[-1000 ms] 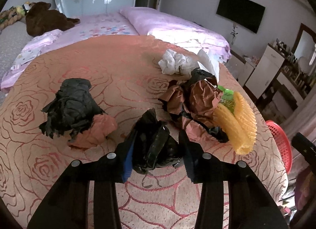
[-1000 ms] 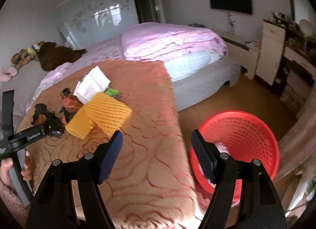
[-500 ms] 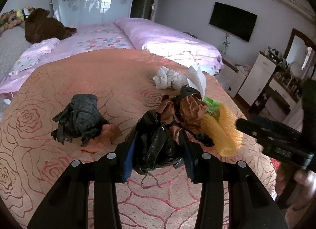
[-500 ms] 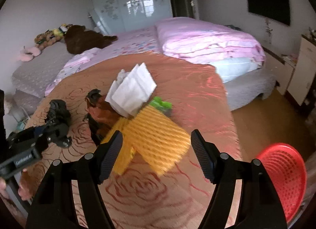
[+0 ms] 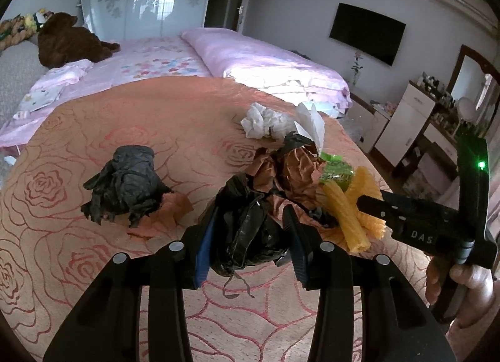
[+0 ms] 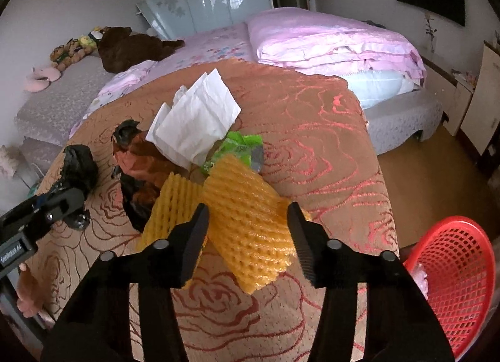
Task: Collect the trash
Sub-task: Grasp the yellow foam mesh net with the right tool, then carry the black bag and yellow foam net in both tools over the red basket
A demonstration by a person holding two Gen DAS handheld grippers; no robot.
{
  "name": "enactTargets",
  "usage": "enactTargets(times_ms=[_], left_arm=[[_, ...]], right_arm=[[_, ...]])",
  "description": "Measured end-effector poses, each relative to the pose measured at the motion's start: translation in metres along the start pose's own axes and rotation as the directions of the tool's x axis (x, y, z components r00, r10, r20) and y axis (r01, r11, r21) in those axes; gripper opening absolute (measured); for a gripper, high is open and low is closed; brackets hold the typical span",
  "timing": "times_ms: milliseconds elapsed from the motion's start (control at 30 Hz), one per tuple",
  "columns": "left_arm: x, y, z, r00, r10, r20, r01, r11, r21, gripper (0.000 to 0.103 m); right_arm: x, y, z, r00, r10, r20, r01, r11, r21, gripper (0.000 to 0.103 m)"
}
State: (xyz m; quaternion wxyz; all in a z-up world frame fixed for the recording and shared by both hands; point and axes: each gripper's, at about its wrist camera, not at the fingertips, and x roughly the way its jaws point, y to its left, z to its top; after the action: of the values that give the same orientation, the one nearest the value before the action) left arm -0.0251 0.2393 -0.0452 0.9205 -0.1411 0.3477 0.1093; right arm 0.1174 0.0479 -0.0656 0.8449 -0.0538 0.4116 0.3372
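My left gripper [image 5: 250, 221] is shut on a crumpled black plastic bag [image 5: 247, 237], held just above the rose-patterned cloth [image 5: 140, 118]. My right gripper [image 6: 247, 221] has its jaws closing on a yellow foam net [image 6: 247, 230]; both pads touch the net's sides. A second yellow net piece [image 6: 172, 202] lies to its left. Behind them sit a green wrapper [image 6: 237, 146], a white tissue [image 6: 197, 121] and crumpled brown paper [image 5: 287, 171]. A black paper wad [image 5: 125, 183] and a white tissue ball [image 5: 265, 121] lie further off.
A red mesh basket [image 6: 453, 284] stands on the floor at the lower right, beside the covered surface's edge. A pink bed [image 6: 328, 40] is behind, with a white cabinet [image 5: 406, 124] at the right wall. A hand [image 5: 462, 280] holds the right gripper's handle.
The right gripper swung from over the red basket to the yellow net, and its jaws narrowed onto it. The left gripper stayed shut on the black bag, barely moving.
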Motion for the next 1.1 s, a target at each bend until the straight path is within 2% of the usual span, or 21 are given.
enactTargets(times_ms=[167,267,767,1100], left_arm=[[0.0,0.0,0.0,1.0,0.0,-0.001,0.0,1.0,-0.001,0.04],[-0.002,-0.001,0.0,1.0,0.0,0.003,0.0,1.0,0.001,0.04],[-0.01,-0.018,-0.002,0.999,-0.019,0.029,0.018,0.999,0.035,0.04],[-0.017,-0.04,0.005,0.998,-0.04,0.055,0.035,0.996,0.087,0.04]], right_arm=[[-0.007,-0.002,-0.009,1.0,-0.014,0.002,0.014,1.0,-0.006,0.036],[-0.015,-0.002,-0.015,1.0,-0.025,0.014,0.025,1.0,0.007,0.033],[-0.065,-0.003,-0.021,0.99,-0.056,0.13,0.048,0.997,0.068,0.032],[-0.084,-0.016,-0.021,0.981,-0.088,0.171,0.068,0.99,0.121,0.032]])
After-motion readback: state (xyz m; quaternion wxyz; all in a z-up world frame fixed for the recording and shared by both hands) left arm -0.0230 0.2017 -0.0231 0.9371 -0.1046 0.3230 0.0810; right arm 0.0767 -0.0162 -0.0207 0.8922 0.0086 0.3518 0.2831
